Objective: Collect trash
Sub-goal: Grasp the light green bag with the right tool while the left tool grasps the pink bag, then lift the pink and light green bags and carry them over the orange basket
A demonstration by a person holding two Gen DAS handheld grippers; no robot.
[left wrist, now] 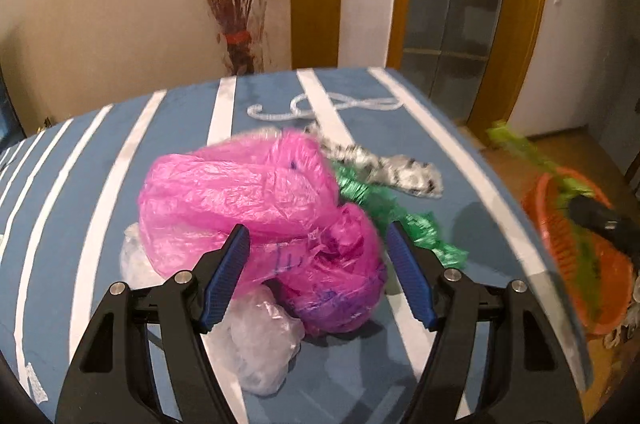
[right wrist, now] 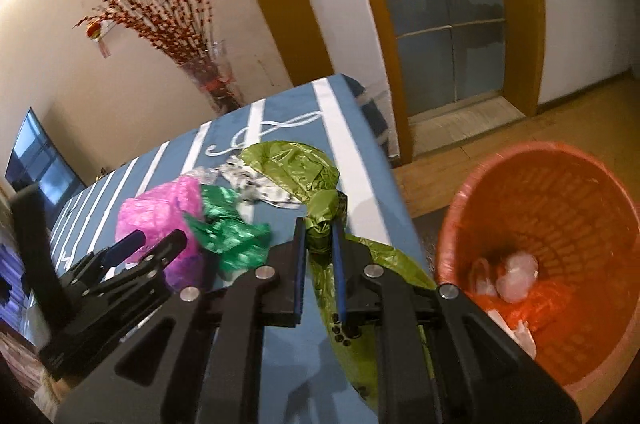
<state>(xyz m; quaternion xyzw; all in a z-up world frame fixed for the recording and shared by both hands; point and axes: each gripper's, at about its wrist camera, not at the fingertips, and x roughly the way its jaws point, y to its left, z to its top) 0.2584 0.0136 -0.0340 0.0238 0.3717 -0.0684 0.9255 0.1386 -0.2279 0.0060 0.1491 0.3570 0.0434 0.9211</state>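
The right gripper (right wrist: 320, 244) jaws clamp the olive-green crumpled plastic bag (right wrist: 296, 163), bound for the orange plastic basket (right wrist: 560, 183); the left gripper (left wrist: 318, 260) jaws stand open around the pink plastic bag (left wrist: 240, 187).

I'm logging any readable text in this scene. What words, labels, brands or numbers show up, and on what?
None can be read.
pink plastic bag: dark blue print, too blurred and crumpled to read.
blue striped tablecloth: a white looping flourish, no letters made out.
red ornaments on the branches: too small to tell.

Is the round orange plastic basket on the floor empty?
No: the right wrist view shows crumpled white scraps and orange plastic lying at the bottom of the orange basket.
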